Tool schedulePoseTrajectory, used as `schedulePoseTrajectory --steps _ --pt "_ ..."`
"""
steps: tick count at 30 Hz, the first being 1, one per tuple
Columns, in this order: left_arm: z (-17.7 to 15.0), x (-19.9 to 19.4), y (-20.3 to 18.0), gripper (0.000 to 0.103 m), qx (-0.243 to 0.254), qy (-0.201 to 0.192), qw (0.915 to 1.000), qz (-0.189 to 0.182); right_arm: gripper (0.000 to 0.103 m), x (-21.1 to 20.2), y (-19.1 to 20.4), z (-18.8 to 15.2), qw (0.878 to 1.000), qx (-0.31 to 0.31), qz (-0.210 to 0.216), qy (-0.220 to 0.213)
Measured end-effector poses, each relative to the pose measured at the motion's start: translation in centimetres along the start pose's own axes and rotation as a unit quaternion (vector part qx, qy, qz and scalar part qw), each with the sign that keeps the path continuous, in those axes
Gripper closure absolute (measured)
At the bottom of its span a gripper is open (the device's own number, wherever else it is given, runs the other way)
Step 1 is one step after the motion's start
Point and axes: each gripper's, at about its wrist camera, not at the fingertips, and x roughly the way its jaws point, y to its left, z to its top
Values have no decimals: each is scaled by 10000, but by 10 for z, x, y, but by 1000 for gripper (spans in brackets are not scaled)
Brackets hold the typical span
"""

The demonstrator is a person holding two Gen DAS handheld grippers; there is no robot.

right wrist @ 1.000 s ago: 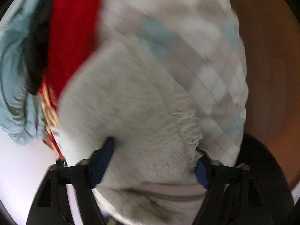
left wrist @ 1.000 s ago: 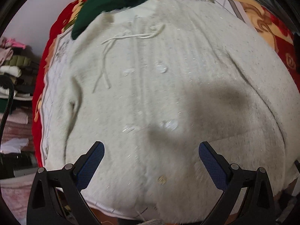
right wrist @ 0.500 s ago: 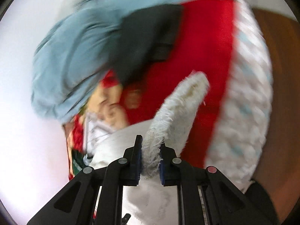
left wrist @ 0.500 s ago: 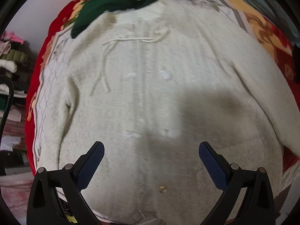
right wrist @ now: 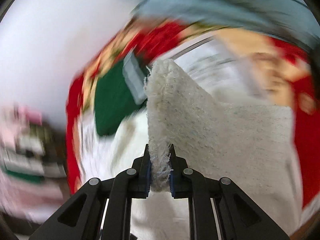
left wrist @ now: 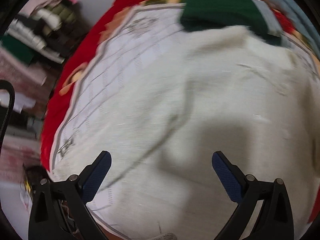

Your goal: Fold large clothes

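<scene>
Only the right wrist view shows a grip: the right tool (right wrist: 160, 172) is clenched on a fringed edge of the cream knit garment (right wrist: 220, 140), which rises as a folded ridge from between the pads toward 12 o'clock. The left wrist view shows the left tool (left wrist: 161, 172) released, its blue pads (left wrist: 96, 178) spread wide above the same cream knit garment (left wrist: 230, 100), nothing between them; this view is blurred.

The garment lies spread over a white patterned bedcover (left wrist: 120, 76) with a red and yellow floral border (left wrist: 80, 68). A dark green garment (left wrist: 224, 10) lies at 12 to 1 o'clock in the left view, touching the cream knit's far edge; in the right view it sits at 9 to 10 o'clock (right wrist: 112, 104) with a grey band (right wrist: 134, 76) beside it. Pale blue fabric (right wrist: 220, 2) fills 12 to 2 o'clock there. Stacked folded clothes (left wrist: 46, 26) stand off the bed at 10 o'clock in the left view. No writing is legible.
</scene>
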Motion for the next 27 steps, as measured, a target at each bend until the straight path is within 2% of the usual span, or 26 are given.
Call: schedulePoseTrajectory --steps 2,3,6,8,9,10,12,13,14,15,17,19,21,24,27 --pt "-6 15 25 0 -156 107 9997 126 88 65 65 -22 9938 -956 -142 555" --pt "-10 22 36 0 -213 161 9995 191 89 87 85 -38 9881 -1318 -202 772" --pt "-22 39 60 0 -298 309 9985 324 89 159 145 -93 9563 -2490 -499 1447" --pt "-31 48 75 0 -315 421 9979 368 88 202 158 -131 9262 -3077 -749 2044" --pt "-33 50 79 0 -319 464 9977 365 87 213 156 -140 9198 -3152 -826 2188" --pt "-35 50 83 0 -319 484 9977 351 80 219 150 -145 9195 -3144 -801 2219" --pt "-36 49 87 0 -302 480 9979 324 61 211 134 -143 9312 -2847 -347 2248" --pt "-37 48 89 0 -281 464 9981 304 46 196 123 -139 9396 -2568 -12 2261" --pt "-37 46 89 0 -266 462 9982 271 36 179 110 -134 9474 -2350 172 2165" --pt "-37 44 87 0 -256 471 9984 194 35 151 91 -127 9575 -2100 297 1955" --pt "-34 39 80 0 -248 472 9986 66 35 110 57 -116 9696 -1701 298 1734" --pt "-26 33 65 0 -214 428 9988 -108 35 68 3 -107 9814 -1197 -88 1501" --pt "-16 25 45 0 -136 322 9992 -208 35 36 -55 -103 9854 -816 -729 1304" --pt "7 19 4 0 44 68 9996 -281 35 9 -157 -104 9758 -83 -1730 1338" --pt "30 24 -35 0 265 -166 9994 -135 35 9 -218 -100 9632 8 -2211 1531"
